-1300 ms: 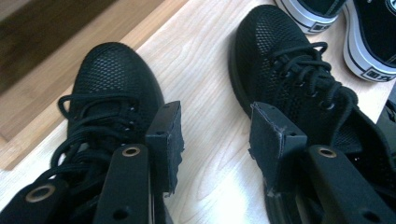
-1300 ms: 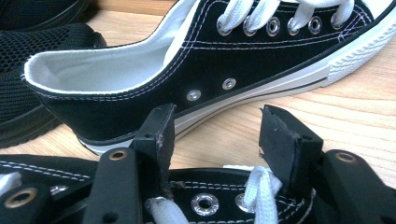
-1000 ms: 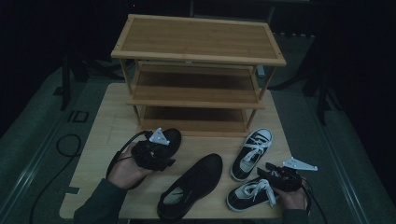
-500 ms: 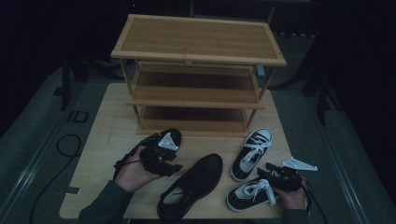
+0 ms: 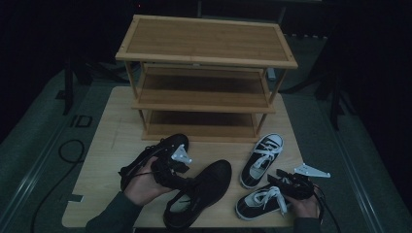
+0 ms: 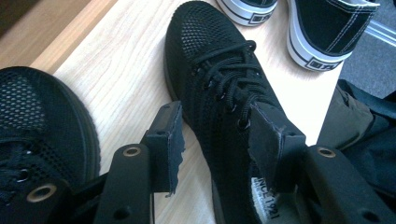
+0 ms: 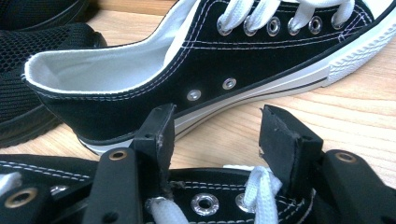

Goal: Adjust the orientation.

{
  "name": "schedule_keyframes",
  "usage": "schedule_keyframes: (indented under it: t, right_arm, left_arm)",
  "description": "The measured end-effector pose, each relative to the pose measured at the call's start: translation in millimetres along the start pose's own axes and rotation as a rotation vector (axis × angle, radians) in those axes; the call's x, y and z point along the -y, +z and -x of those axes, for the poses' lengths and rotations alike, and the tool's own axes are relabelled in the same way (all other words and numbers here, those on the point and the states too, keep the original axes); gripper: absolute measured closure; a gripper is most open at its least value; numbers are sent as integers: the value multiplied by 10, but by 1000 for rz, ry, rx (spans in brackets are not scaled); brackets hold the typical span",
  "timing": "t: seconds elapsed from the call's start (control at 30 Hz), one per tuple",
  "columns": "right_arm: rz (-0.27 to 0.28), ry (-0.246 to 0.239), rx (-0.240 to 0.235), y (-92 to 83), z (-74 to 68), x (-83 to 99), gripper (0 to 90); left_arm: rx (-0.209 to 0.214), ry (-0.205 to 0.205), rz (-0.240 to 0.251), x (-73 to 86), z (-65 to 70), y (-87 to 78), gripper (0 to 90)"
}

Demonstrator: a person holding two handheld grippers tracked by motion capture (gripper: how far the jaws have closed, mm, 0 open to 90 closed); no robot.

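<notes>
Reaching over two pairs of shoes before a wooden rack.

Left gripper (image 5: 179,165) spread loosely across the laced mesh shoe (image 6: 224,93), one pad against the laces, the other off its side, grasping nothing; twin mesh shoe (image 5: 160,150) close by its other flank. Right gripper (image 5: 286,180) parted over the near canvas sneaker (image 5: 260,201), holding nothing; second sneaker (image 5: 262,153) just beyond. Three-shelf rack (image 5: 206,73) standing behind on the table (image 5: 109,131).
</notes>
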State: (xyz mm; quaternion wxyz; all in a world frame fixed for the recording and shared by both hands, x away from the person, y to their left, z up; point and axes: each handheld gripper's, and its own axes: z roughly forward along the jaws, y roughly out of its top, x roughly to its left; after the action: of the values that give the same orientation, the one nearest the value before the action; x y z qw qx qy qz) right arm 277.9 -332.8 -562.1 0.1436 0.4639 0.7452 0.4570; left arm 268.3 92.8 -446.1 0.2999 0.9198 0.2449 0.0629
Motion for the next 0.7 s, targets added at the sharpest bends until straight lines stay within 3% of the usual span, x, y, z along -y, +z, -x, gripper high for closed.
schedule_keyframes:
  t: [0.4,0.5,0.7]
  right_arm:
    - [1,1,0,0,0,0,452]
    - [1,0,1,0,0,0,451]
    - [0,1,0,0,1,0,451]
  left_arm:
    - [17,28,-7,44,137,37,551]
    - [-5,50,-46,56,160,92,561]
    - [-62,54,-101,80,157,209,615]
